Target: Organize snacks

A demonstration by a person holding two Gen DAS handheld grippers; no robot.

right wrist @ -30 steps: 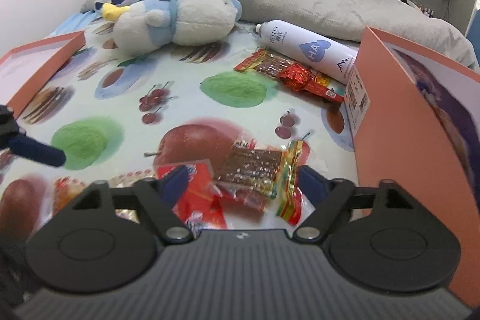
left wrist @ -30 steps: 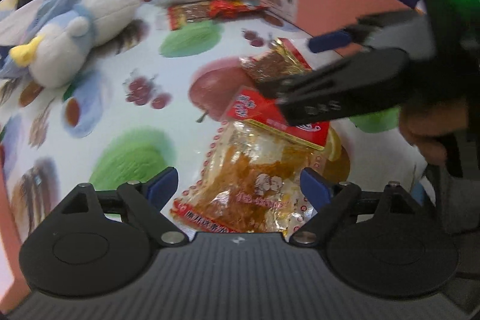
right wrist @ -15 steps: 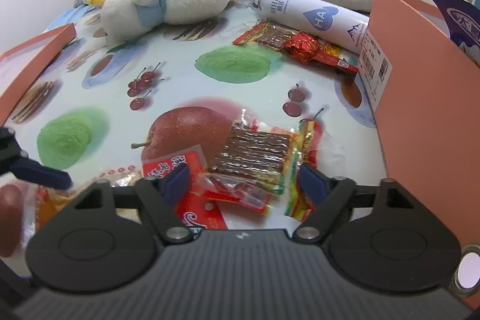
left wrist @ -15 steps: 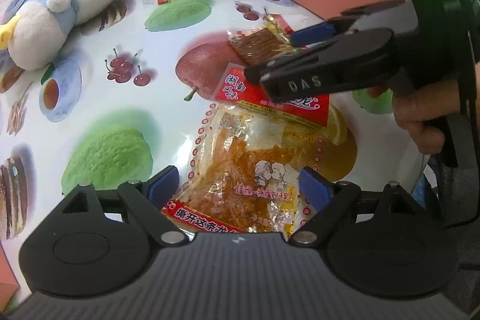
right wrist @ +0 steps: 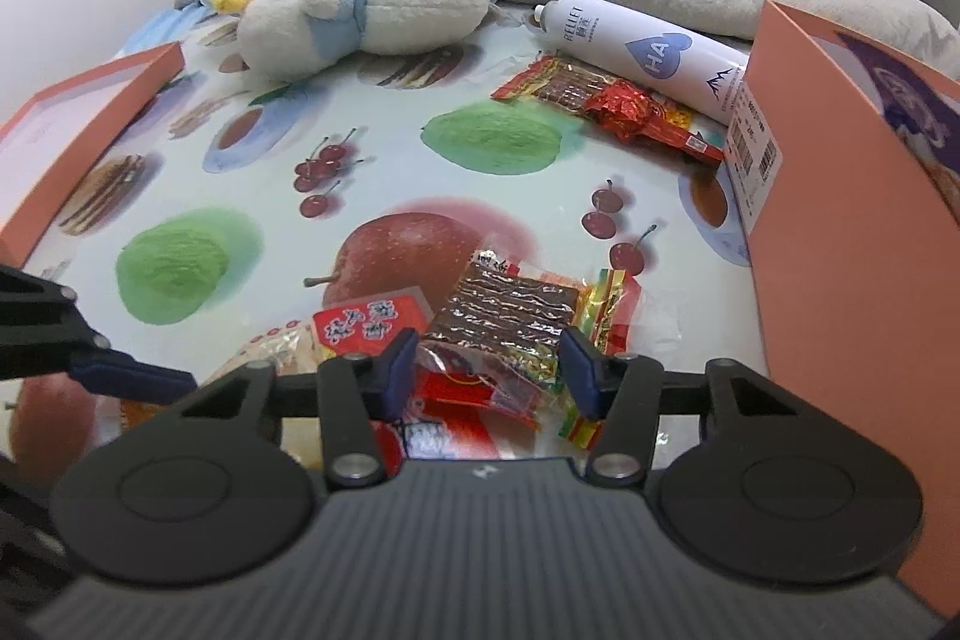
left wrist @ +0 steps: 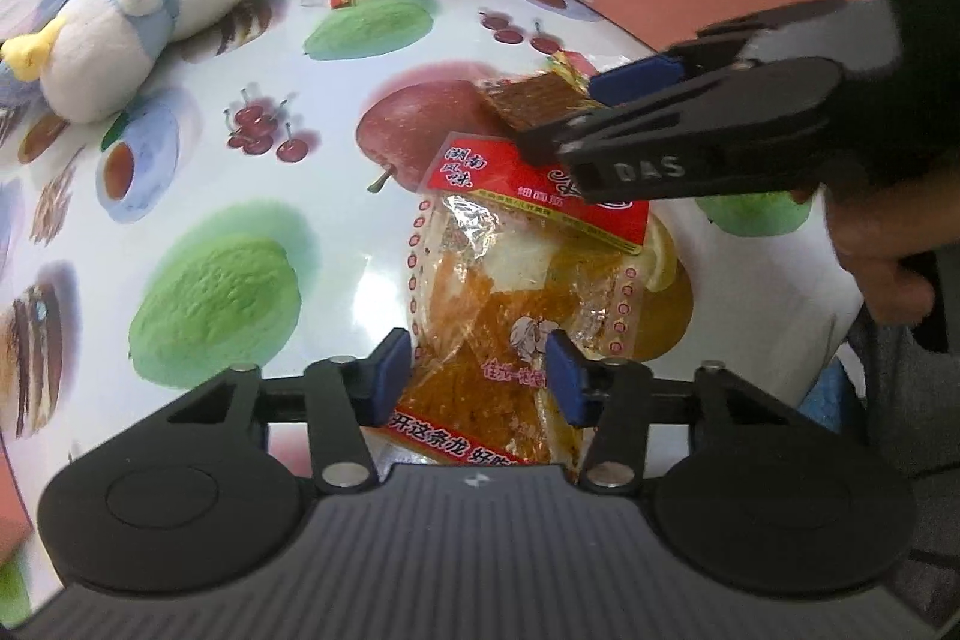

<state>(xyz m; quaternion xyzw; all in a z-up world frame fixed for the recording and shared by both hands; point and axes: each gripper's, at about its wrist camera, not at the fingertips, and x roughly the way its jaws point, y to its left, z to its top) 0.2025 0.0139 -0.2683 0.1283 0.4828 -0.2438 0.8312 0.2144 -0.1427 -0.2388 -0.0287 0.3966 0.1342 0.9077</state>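
A clear snack bag of orange strips with a red header (left wrist: pixel 510 304) lies on the fruit-print table. My left gripper (left wrist: pixel 474 376) is open, its blue pads on either side of the bag's near end. A brown strip packet (right wrist: pixel 510 310) lies over that bag's red header (right wrist: pixel 372 322). My right gripper (right wrist: pixel 489 370) is open with its pads on either side of the brown packet; it also shows from the side in the left wrist view (left wrist: pixel 600 112). A further pair of red snack packets (right wrist: pixel 606 100) lies at the back.
An orange box (right wrist: pixel 852 232) stands at the right, and an orange lid (right wrist: pixel 78 124) lies at the left. A white spray bottle (right wrist: pixel 642 46) and a plush penguin (right wrist: pixel 372 10) lie at the back. Grey bedding lies behind the table.
Both grippers' jaws have narrowed around their packets. The right gripper has moved forward over the brown packet. The left gripper has moved a little forward over the orange bag.
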